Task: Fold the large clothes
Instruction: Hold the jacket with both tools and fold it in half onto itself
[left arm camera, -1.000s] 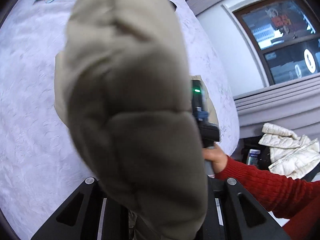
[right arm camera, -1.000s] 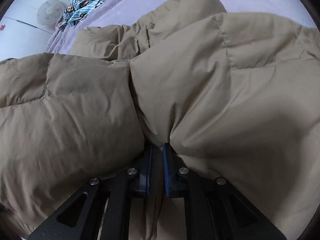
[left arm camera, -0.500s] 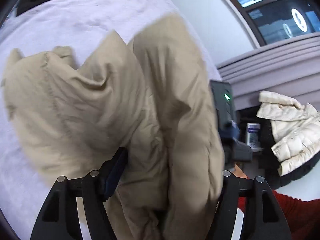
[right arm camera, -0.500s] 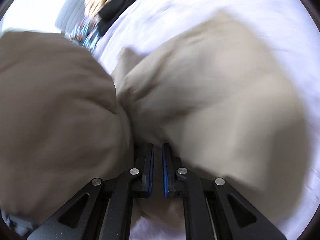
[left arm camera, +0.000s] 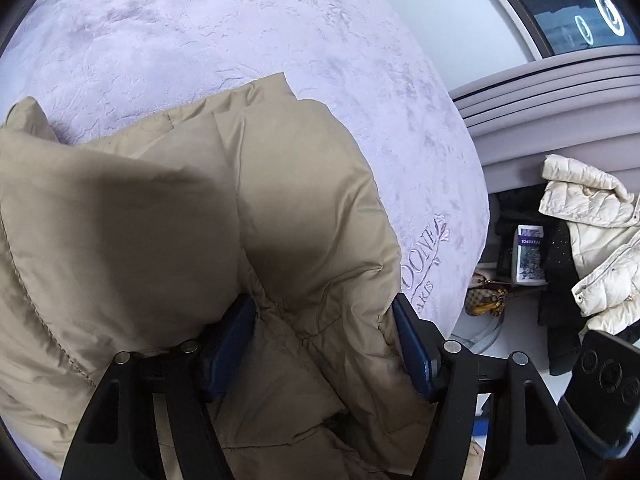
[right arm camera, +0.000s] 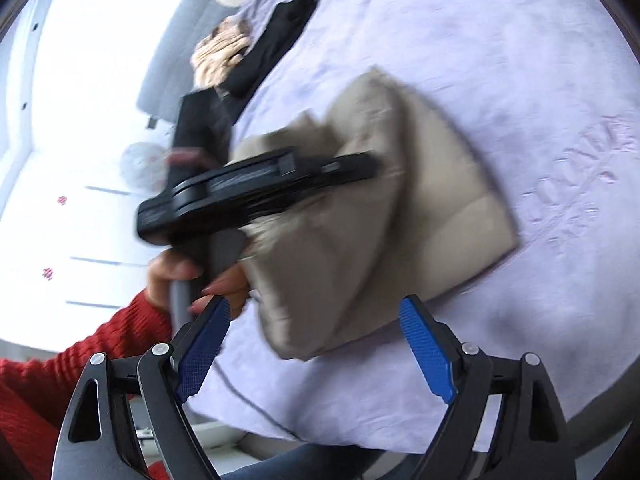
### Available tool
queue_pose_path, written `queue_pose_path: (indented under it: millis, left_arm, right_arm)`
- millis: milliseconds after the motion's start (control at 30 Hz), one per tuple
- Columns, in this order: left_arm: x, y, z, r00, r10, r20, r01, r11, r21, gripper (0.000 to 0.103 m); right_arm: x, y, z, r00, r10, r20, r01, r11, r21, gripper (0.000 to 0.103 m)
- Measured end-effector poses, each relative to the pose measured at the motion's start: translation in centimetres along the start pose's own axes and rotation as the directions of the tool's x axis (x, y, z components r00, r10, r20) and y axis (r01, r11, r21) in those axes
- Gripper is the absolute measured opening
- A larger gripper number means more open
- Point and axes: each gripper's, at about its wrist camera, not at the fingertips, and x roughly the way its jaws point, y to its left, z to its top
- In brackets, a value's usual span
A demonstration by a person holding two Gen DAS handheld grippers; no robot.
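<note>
A beige puffer jacket (left arm camera: pixel 168 216) lies bunched and folded on the lavender bedspread (left arm camera: pixel 240 32). My left gripper (left arm camera: pixel 324 320) is open, its jaws wide apart with jacket fabric lying loose between the blue pads (left arm camera: pixel 412 344). In the right wrist view the jacket (right arm camera: pixel 360 220) lies on the bed and the left gripper's black body (right arm camera: pixel 248 188) rests against its left side. My right gripper (right arm camera: pixel 316 340) is open and empty, held back from the jacket near the bed's front edge.
A cream puffer jacket (left arm camera: pixel 592 232) hangs over dark things to the right of the bed, by a box (left arm camera: pixel 530 254) and a patterned bag (left arm camera: pixel 486 300). A black garment (right arm camera: pixel 276 44) and a fluffy beige item (right arm camera: pixel 224 52) lie at the bed's far side.
The jacket came down from the air onto the bed. Both grippers opened: the right let go and pulled back, the left spread its jaws around the fabric.
</note>
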Motion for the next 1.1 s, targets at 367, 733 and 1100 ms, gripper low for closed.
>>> queue_pose_path:
  millis: [367,733,1100]
  left_arm:
    - [-12.2,5.4,-2.2,0.859,0.360,0.363,-0.368,0.928,-0.048,0.069]
    - [-0.4,3.7,4.7,0.812,0.468,0.350,-0.481,0.875,-0.053,0.069]
    - [1.1,3.5,5.9,0.807,0.498,0.317,-0.503,0.861,-0.072,0.070]
  right_arm:
    - [4.7,1.6,0.7,0.930,-0.363,0.063,0.368,0.913,-0.174,0.017]
    - [2.0,-6.1,1.4,0.887,-0.456,0.074,0.461,0.885,-0.073,0.017]
    - [-2.1,-9.7,3.8,0.922,-0.383,0.059,0.378,0.922,0.082,0.020]
